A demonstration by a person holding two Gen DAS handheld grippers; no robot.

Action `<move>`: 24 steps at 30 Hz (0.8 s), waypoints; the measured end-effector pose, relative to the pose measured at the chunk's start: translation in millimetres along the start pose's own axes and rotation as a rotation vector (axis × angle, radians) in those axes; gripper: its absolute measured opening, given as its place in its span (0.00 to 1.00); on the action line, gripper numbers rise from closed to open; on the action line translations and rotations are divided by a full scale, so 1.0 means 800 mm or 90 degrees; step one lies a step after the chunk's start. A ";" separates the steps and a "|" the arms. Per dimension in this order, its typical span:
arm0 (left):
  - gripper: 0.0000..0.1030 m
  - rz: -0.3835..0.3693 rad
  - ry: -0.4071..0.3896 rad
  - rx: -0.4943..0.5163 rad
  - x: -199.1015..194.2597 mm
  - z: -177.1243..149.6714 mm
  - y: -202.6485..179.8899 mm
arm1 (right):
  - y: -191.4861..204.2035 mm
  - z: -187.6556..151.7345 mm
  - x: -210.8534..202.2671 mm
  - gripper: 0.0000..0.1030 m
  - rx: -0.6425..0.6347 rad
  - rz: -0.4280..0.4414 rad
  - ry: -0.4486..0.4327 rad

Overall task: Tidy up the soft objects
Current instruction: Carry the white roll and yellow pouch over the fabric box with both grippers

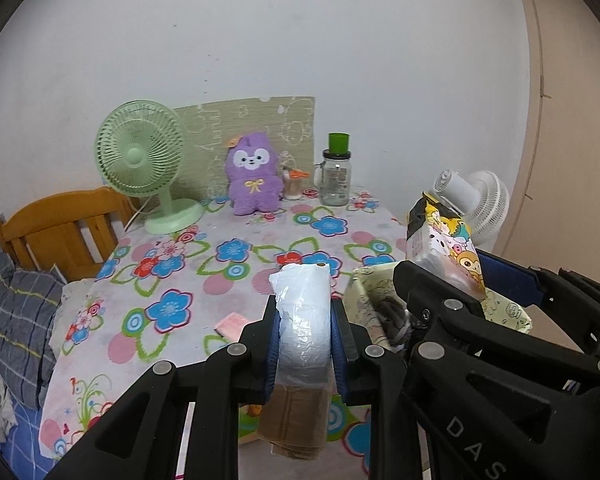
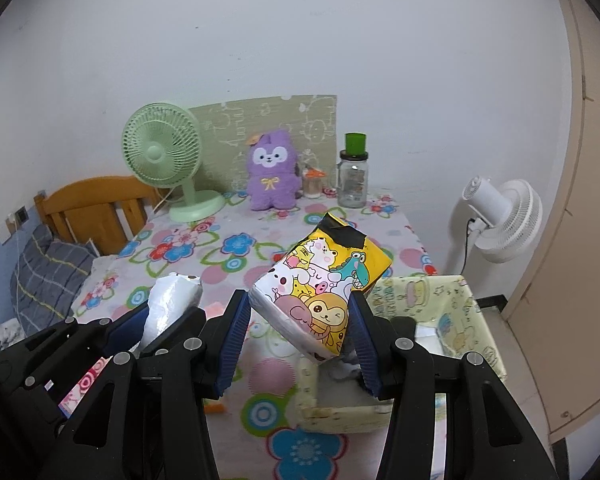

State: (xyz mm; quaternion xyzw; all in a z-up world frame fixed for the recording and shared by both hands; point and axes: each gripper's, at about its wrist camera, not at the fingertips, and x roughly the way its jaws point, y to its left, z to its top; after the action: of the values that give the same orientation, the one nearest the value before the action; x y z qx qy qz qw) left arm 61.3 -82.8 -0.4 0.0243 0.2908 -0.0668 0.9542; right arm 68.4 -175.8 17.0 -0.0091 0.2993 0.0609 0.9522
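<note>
My left gripper (image 1: 304, 344) is shut on a soft pack wrapped in clear plastic (image 1: 302, 320), white above and brown below, held above the flowered table. It also shows in the right wrist view (image 2: 172, 304). My right gripper (image 2: 300, 340) is shut on a tissue pack with cartoon animals (image 2: 324, 292), tilted, just above a pale yellow fabric box (image 2: 460, 320). The same pack (image 1: 444, 248) and box (image 1: 368, 292) show at the right of the left wrist view. Something grey lies in the box (image 1: 394, 316).
At the table's back stand a green fan (image 1: 144, 160), a purple plush (image 1: 254, 176), a glass jar with a green lid (image 1: 336, 176) and a small cup (image 1: 294, 184). A pink pad (image 1: 230, 326) lies on the cloth. A white floor fan (image 2: 500, 220) stands right, a bed (image 1: 28, 288) left.
</note>
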 end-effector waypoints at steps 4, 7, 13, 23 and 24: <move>0.21 -0.011 0.004 0.010 0.009 0.005 -0.019 | -0.022 0.001 0.004 0.52 0.008 -0.009 0.002; 0.21 -0.020 0.005 0.014 0.017 0.009 -0.032 | -0.038 0.002 0.007 0.52 0.012 -0.018 0.003; 0.21 -0.038 0.017 0.022 0.037 0.013 -0.059 | -0.066 0.001 0.018 0.52 0.017 -0.034 0.011; 0.21 -0.056 0.041 0.043 0.072 0.014 -0.098 | -0.111 -0.004 0.039 0.52 0.038 -0.049 0.027; 0.21 -0.058 0.044 0.044 0.077 0.013 -0.101 | -0.116 -0.005 0.043 0.52 0.040 -0.050 0.031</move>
State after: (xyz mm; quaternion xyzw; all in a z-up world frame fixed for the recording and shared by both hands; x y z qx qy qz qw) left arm 106.1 -170.5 -26.4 0.0465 0.3220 -0.1193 0.9380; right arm 105.2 -264.0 -7.7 0.0075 0.3238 0.0134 0.9460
